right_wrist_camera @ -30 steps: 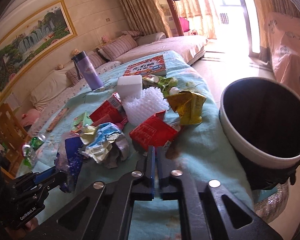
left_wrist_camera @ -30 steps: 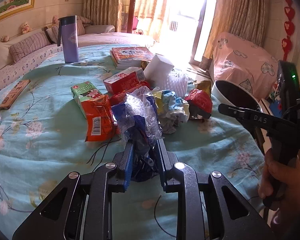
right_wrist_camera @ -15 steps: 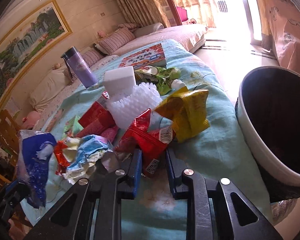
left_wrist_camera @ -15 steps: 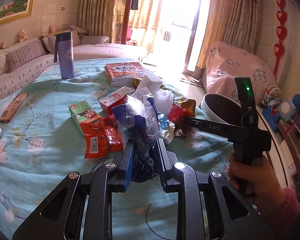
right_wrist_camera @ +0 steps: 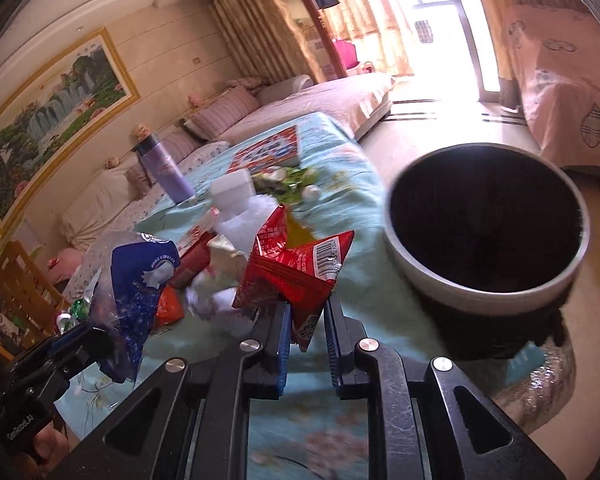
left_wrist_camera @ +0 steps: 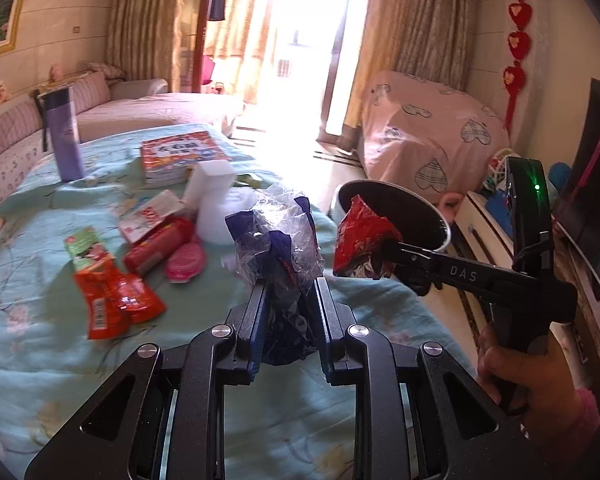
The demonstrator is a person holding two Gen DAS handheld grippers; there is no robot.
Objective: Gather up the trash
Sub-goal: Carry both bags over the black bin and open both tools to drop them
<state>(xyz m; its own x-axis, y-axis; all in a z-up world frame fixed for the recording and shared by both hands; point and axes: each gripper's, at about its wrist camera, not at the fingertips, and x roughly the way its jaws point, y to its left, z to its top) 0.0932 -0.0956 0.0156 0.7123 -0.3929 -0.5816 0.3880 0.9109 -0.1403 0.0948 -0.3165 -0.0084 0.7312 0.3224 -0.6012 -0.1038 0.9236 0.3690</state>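
From the left wrist view, the left gripper (left_wrist_camera: pixel 287 300) is seen clamped tight on a crumpled blue-and-clear plastic bag (left_wrist_camera: pixel 278 236), which is held up off the pale turquoise floral tablecloth (left_wrist_camera: pixel 32 344). Just to its right, a crinkled red foil snack wrapper (left_wrist_camera: pixel 362 240) is pinched in the right gripper (left_wrist_camera: pixel 384 254), carried in front of the round white-rimmed dark waste bin (left_wrist_camera: pixel 440 216) that stands off the table's right edge. More trash is left on the cloth: an orange-red sachet (left_wrist_camera: pixel 112 300) near the left edge, a red tube pack (left_wrist_camera: pixel 158 246), and a white foam block (left_wrist_camera: pixel 214 196) toward the far side. A purple bottle (left_wrist_camera: pixel 62 136) stands at the far left corner.

From the right wrist view, the red wrapper (right_wrist_camera: pixel 296 276) is gripped between the closed jaws of the right gripper (right_wrist_camera: pixel 306 320), the bin's open mouth (right_wrist_camera: pixel 420 280) lying just right of it, not yet under it. The blue bag (right_wrist_camera: pixel 140 280) is seen held in the left gripper (right_wrist_camera: pixel 84 340) at lower left.

The step in hand is judged to be the carry to the bin. Next, each piece must be brought over the opening before the jaws are released; light, springy film could cling to a pad or drift past the rim.
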